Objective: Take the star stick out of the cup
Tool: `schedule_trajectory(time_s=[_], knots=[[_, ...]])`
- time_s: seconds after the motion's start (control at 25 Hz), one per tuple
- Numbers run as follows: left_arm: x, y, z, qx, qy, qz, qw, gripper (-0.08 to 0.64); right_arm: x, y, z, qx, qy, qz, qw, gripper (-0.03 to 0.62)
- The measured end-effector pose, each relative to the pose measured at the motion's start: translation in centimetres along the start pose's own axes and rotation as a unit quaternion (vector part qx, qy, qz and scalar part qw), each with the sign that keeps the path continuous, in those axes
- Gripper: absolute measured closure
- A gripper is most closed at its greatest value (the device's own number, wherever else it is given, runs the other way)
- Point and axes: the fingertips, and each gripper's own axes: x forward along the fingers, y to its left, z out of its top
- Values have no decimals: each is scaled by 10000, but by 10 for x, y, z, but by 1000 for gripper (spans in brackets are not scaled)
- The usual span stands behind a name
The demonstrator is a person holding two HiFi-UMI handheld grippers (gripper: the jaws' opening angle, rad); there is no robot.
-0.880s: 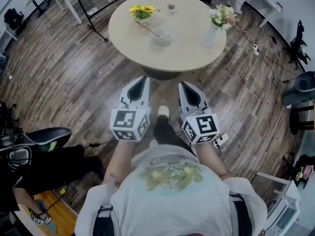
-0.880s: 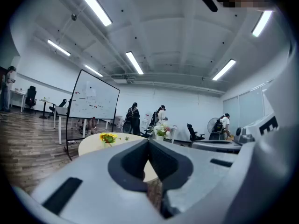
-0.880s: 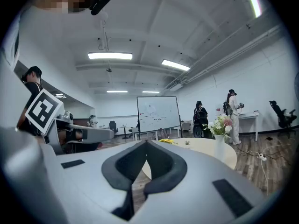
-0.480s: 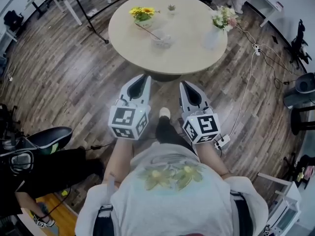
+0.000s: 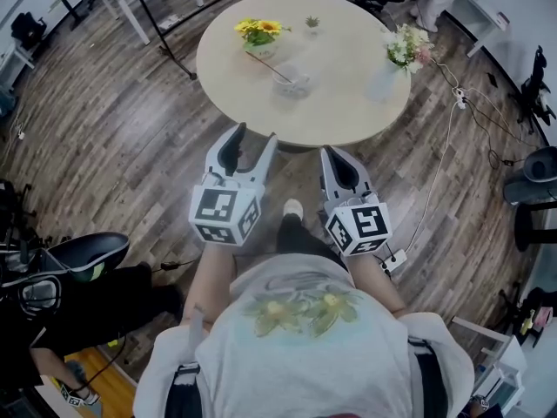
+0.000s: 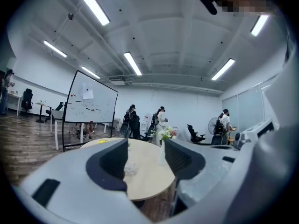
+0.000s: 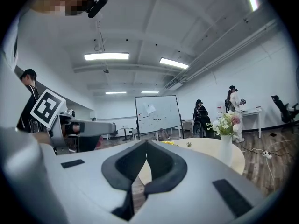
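Round pale table [image 5: 344, 55] on a dark plank floor [image 5: 122, 138]; the clear cup [image 5: 296, 82] sits mid-table, star stick [image 5: 267, 65] leaning out of it. Left gripper [image 5: 255, 136] hovers near the table's edge, jaws apart, nothing between them; right gripper [image 5: 330, 151] pinched together, empty. Whiteboard [image 7: 157, 114] scrawl unreadable

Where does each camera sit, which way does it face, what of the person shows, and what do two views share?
Head view: on the person's head, looking steeply down at the round table; shows the torso, left hand-held gripper and right hand-held gripper.
Left gripper view: rides the left hand-held gripper, faces the table between its open jaws.
Right gripper view: rides the right hand-held gripper, faces the table over its shut jaws.
Shared: both gripper views show the flower vase on the table.
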Motion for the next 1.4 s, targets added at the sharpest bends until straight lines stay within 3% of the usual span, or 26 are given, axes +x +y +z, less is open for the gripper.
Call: schedule_trajectory(time_s=[0.12,0.28,0.72,1.0,1.4], knots=[[14,11,5,-67,-30,100,9999,289,13,-9,3,28,6,14,10000,574],[34,24,10,-279,-10,157,9995,267,32,-22,7,34,27,71,10000,575],[90,62,14,-853,90,339,9957,266,90,-66,14,68,117,250,9996,575],[129,91,4,-1271,290,720,9888,267,123,-95,12,131,200,326,9992,575],[176,114,-7,-1372,536,1111,9828,267,162,-134,4,269,253,385,9986,575]])
